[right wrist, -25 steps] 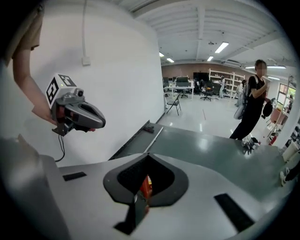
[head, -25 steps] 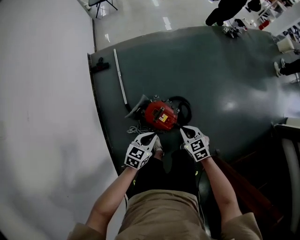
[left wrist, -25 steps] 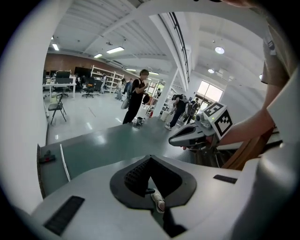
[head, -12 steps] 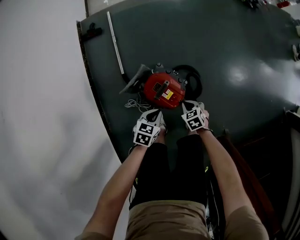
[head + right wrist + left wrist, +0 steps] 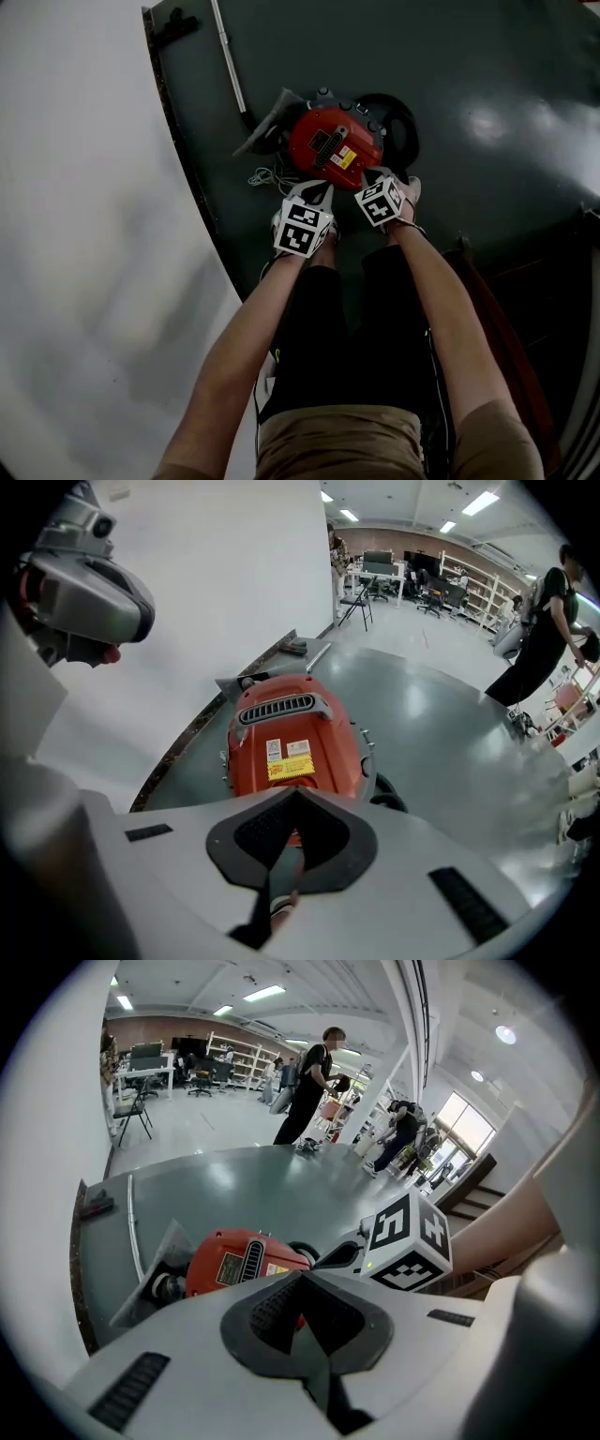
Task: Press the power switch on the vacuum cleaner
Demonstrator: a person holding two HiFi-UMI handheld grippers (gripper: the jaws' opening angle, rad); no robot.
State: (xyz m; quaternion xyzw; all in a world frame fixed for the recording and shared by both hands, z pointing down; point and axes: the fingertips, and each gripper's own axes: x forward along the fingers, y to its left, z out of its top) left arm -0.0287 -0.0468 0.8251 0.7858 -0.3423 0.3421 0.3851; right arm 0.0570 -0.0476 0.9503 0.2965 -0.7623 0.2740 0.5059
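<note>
The red canister vacuum cleaner (image 5: 335, 148) lies on the dark green floor mat (image 5: 487, 66), with a yellow label on its top. It also shows in the left gripper view (image 5: 239, 1260) and fills the middle of the right gripper view (image 5: 295, 738). My left gripper (image 5: 322, 194) hangs just at the vacuum's near edge, jaws shut and empty (image 5: 302, 1279). My right gripper (image 5: 371, 180) is beside it at the vacuum's near right edge, pointing steeply down, also shut with nothing in it (image 5: 298, 797). I cannot make out the power switch.
A metal tube (image 5: 228, 61) runs from a grey floor nozzle (image 5: 267, 127) left of the vacuum. A black hose (image 5: 401, 117) coils behind it and a white cable (image 5: 262, 176) lies at its left. The mat's edge (image 5: 183, 155) borders white floor. People (image 5: 309, 1087) stand far off.
Both grippers have sunk towards the vacuum and now sit right at its near edge. The head view has closed in on the vacuum too. The jaws stayed shut.
</note>
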